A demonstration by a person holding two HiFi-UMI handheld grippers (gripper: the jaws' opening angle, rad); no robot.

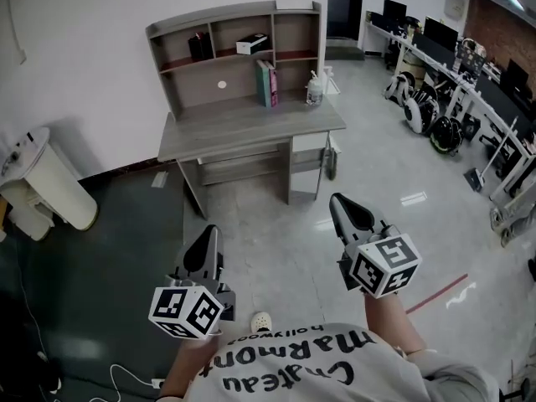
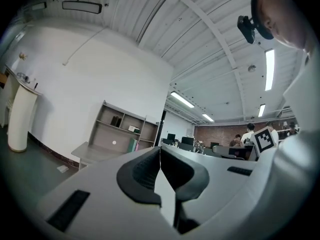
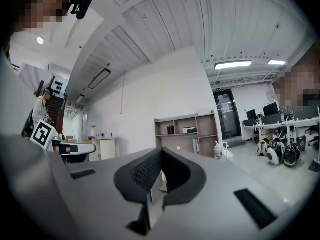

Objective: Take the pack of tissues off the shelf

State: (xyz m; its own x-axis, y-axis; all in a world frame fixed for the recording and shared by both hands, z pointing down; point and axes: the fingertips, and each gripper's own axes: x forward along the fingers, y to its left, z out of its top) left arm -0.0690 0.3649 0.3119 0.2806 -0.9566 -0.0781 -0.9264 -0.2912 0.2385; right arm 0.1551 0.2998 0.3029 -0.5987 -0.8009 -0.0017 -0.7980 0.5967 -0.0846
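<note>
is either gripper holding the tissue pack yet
No, the tissue pack sits on the shelf, while the left gripper and right gripper are shut and empty.

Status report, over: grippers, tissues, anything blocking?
Both shut and empty: left gripper, right gripper, well short of desk. Tissues on upper shelf, middle compartment. Nothing blocking seen.

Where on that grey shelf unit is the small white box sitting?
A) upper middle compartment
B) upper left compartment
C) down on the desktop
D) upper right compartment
A: the white box lies in the middle upper compartment of the shelf, between a dark item on the left and a bare compartment on the right.
</note>
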